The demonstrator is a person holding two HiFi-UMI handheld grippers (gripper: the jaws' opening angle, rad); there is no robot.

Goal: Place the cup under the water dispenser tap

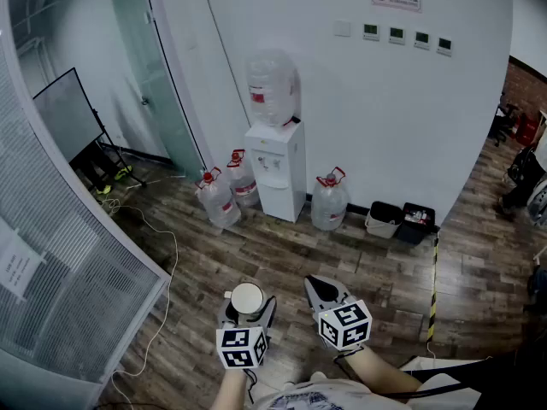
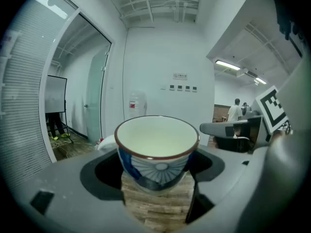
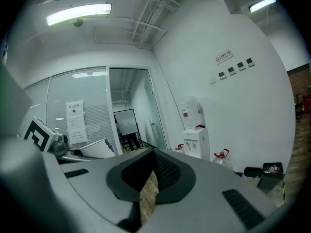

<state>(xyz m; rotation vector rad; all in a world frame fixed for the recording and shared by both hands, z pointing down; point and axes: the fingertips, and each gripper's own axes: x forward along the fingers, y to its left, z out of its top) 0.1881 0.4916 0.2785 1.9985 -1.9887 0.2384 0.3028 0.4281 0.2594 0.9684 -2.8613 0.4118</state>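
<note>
A white cup (image 1: 248,298) with a blue pattern and a brown rim sits upright between the jaws of my left gripper (image 1: 249,301). Up close, the cup (image 2: 158,149) fills the left gripper (image 2: 158,166), whose jaws stand wide and press on both its sides. The cup looks empty. My right gripper (image 1: 321,287) hangs beside it on the right, shut, with nothing in it (image 3: 150,178). The white water dispenser (image 1: 276,167) with a large bottle (image 1: 272,86) on top stands against the far wall, several steps ahead, small in both gripper views (image 2: 137,106) (image 3: 197,142).
Three water jugs (image 1: 218,199) (image 1: 242,178) (image 1: 329,199) stand on the wooden floor round the dispenser. Two bins (image 1: 385,219) (image 1: 416,223) sit to its right. A glass partition (image 1: 51,254) runs along the left, with a cable (image 1: 167,254) on the floor.
</note>
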